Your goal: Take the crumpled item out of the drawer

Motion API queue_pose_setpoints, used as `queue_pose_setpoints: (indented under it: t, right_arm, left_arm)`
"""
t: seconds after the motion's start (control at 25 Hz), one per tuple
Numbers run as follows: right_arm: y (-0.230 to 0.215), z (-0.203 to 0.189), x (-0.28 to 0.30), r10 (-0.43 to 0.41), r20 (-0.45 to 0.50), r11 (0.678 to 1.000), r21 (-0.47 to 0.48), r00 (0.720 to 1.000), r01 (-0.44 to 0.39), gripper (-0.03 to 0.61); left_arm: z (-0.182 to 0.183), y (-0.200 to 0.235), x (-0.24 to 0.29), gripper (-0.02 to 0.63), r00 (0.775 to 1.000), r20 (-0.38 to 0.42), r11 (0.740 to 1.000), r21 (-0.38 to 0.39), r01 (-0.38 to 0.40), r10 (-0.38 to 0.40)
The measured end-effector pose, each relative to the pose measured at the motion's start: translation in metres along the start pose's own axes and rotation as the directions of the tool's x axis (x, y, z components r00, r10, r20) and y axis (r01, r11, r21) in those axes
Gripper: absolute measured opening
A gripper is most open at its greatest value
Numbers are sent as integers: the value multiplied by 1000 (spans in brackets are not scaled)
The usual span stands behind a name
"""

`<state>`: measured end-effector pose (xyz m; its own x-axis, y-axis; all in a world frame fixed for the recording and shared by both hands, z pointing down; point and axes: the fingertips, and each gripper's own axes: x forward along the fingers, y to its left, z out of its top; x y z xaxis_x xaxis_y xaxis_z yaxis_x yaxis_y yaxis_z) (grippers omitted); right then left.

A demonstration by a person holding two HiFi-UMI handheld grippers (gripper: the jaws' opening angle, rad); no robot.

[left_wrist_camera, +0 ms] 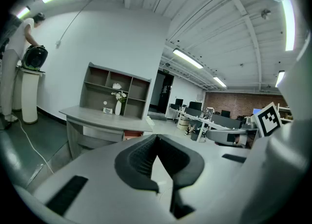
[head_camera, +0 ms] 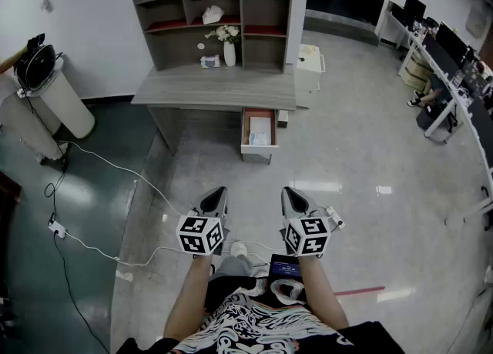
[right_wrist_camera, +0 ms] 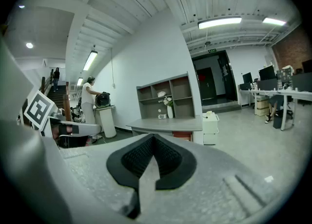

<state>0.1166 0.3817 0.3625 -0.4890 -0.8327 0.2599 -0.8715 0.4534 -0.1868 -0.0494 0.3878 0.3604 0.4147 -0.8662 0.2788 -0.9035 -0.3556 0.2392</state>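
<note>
- Grey surface [head_camera: 216, 87] stands well ahead. Its open drawer [head_camera: 248, 131] holds the pale crumpled item [head_camera: 259, 138].
- Likely slip: grabbing the white wad [head_camera: 212, 15] on the shelf [head_camera: 177, 26] instead, since the two look alike.
- Left claw [head_camera: 220, 191] and right claw [head_camera: 286, 191], both clenched on nothing, are held level, side by side, aimed forward.

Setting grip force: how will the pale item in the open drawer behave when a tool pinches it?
Likely light and soft: the pale item looks small and lumpy in the drawer, so it should compress rather than resist. It probably won't roll, since it lies near the drawer's front. It is too small here to tell the material.
</note>
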Motion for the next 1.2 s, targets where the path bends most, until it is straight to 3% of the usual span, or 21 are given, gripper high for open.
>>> queue_pose_setpoints:
  t: [0.68,0.96,1.2]
  right_arm:
    - [-11,-12,-5,15,-35,1000,-27,999,-16,6]
    - [-17,-21,31,31,-73,1000,-2,997,-31,6]
    - [-45,-15,92,14,-99,1000,4,995,-13,6]
  left_arm:
    - [0,3,20,0,999,-8,999,-15,-40,40]
    - [1,21,43,0,999,-21,999,-37,-32,31]
    - [11,53,98,-1,999,-44,999,-46,-25,23]
